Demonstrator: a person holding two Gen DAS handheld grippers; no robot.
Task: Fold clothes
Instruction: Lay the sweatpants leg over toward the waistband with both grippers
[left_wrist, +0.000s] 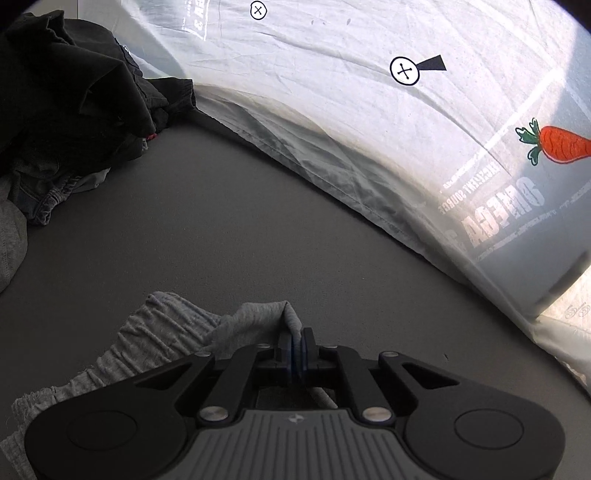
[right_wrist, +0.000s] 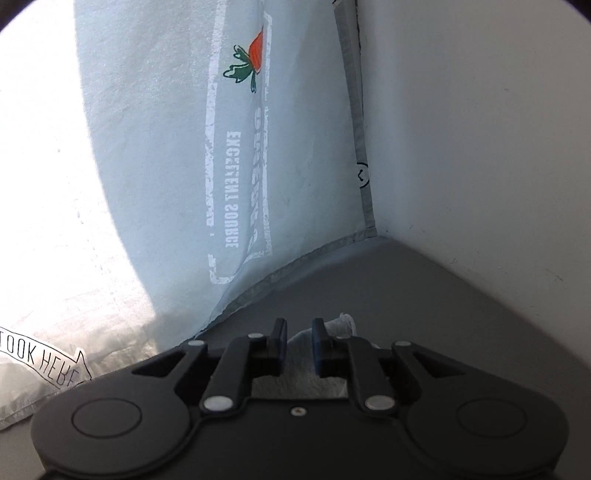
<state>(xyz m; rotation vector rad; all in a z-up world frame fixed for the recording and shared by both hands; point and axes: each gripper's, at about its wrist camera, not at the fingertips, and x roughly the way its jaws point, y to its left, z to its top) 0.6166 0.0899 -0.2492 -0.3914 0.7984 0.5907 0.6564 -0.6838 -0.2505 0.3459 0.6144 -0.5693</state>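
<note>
In the left wrist view my left gripper (left_wrist: 297, 341) is shut on a pinched edge of a light grey garment with a gathered waistband (left_wrist: 162, 343), which trails off to the lower left on the grey surface (left_wrist: 221, 229). In the right wrist view my right gripper (right_wrist: 299, 338) is open, its jaws a small gap apart, with the same grey fabric (right_wrist: 325, 380) lying under and between them. The fabric's corner (right_wrist: 345, 321) pokes out just past the right finger.
A pile of dark clothes (left_wrist: 74, 96) lies at the far left, with denim (left_wrist: 44, 192) below it. A white printed sheet with a carrot picture (left_wrist: 369, 122) hangs along the back; it also shows in the right wrist view (right_wrist: 166, 166). A white wall (right_wrist: 480, 147) stands on the right.
</note>
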